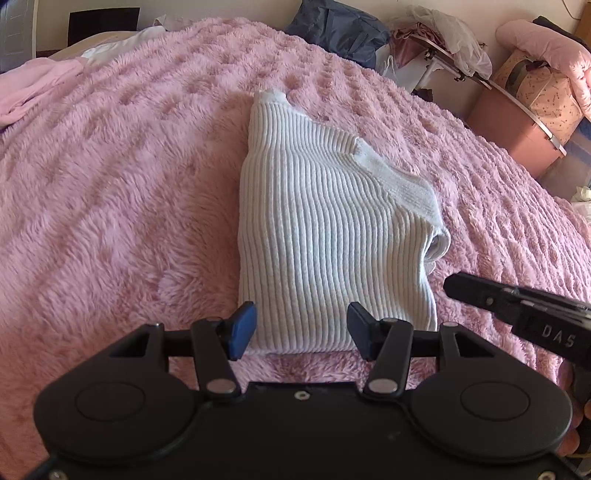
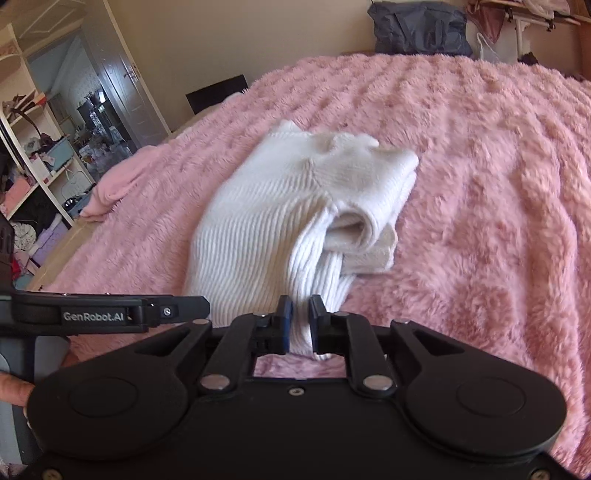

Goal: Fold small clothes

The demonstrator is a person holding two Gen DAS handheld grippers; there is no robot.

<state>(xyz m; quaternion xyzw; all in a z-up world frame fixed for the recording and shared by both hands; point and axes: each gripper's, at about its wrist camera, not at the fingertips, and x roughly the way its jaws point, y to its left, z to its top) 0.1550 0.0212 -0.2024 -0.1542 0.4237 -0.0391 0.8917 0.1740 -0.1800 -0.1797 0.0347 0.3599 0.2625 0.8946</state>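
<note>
A white ribbed knit top lies folded lengthwise on the pink fluffy blanket. My left gripper is open, its blue pads straddling the top's near hem without gripping it. In the right wrist view the same top shows with a folded sleeve end on its right side. My right gripper is shut on the top's near corner, the fabric pinched between its blue pads. The right gripper also shows in the left wrist view at the right edge, beside the hem.
A pink garment lies at the blanket's far left. A dark blue bag sits at the bed's far edge. A pink box and clutter stand to the right. Shelves stand left of the bed.
</note>
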